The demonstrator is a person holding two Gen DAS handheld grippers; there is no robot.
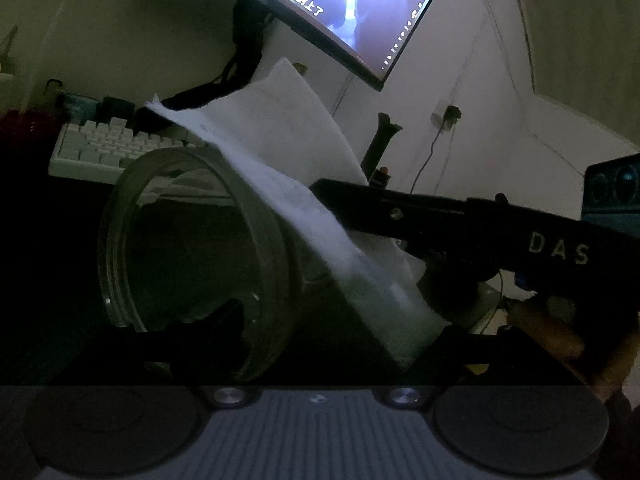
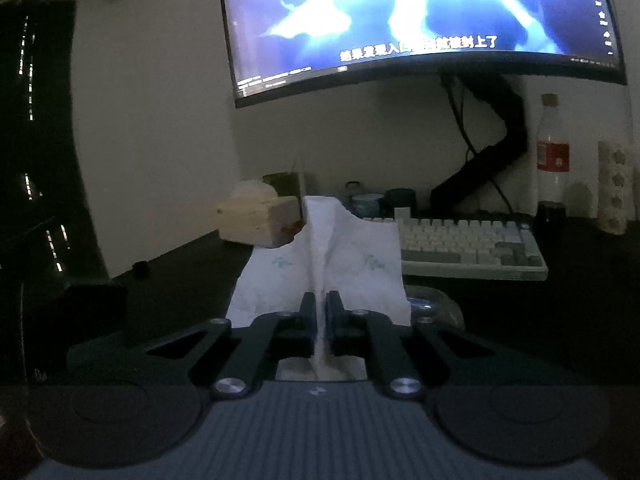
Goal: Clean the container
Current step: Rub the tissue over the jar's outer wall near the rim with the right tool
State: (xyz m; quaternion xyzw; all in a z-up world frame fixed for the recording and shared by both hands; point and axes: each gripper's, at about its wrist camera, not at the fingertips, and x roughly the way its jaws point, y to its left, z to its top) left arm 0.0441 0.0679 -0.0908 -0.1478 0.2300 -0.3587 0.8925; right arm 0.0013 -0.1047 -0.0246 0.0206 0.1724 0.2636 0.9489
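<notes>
Lying sideways in the left tongs (image 1: 280, 344) — mouth leftward — the container (image 1: 192, 264); right tongs (image 2: 319, 312) pinch the tissue (image 2: 352, 264).

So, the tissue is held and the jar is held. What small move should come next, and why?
Probably push the tissue into the mouth of the jar. The right gripper is shut on the tissue, which lies against the jar's rim but not yet inside. The left gripper holds the jar on its side, so the inside looks reachable.
</notes>
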